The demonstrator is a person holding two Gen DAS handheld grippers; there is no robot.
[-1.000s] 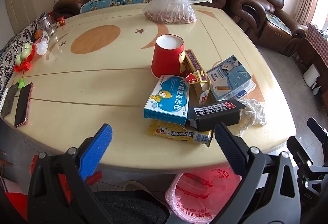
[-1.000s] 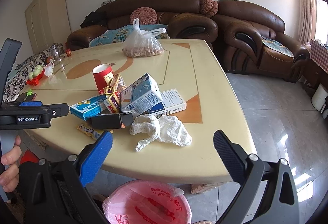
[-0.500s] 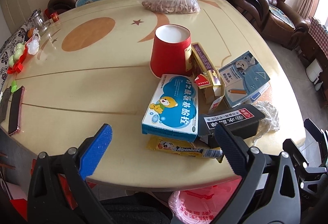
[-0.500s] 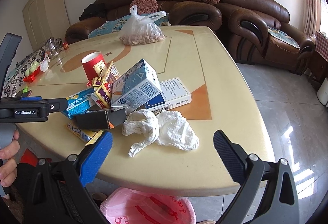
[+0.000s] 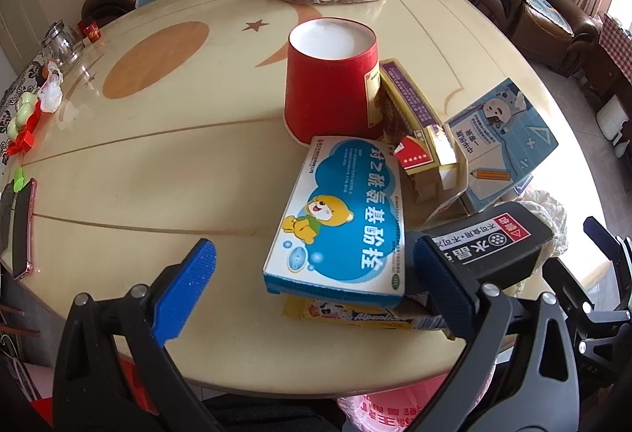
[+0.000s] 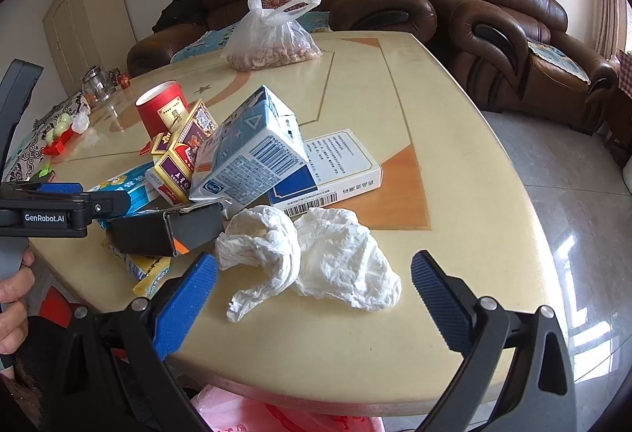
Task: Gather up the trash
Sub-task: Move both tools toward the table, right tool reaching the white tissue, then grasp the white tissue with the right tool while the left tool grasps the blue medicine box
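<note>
Trash pile: blue bear box (image 5: pixel 339 218) tops it at the desk (image 5: pixel 166 163) near edge | left tongs (image 5: pixel 312 286) spread, straddling its end | right tongs (image 6: pixel 312 297) spread, empty, flanking tissue (image 6: pixel 312 254) | we centre, then squeeze gently.

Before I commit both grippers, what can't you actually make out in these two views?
- Pink-lined bin: right wrist view, mostly hidden under the table edge; contents unseen.
- Yellow candy wrapper: left wrist view, mostly covered by the blue bear box.
- White tissue: left wrist view, hidden behind the black box.
- Glass jar: right wrist view, too small to tell contents.
</note>
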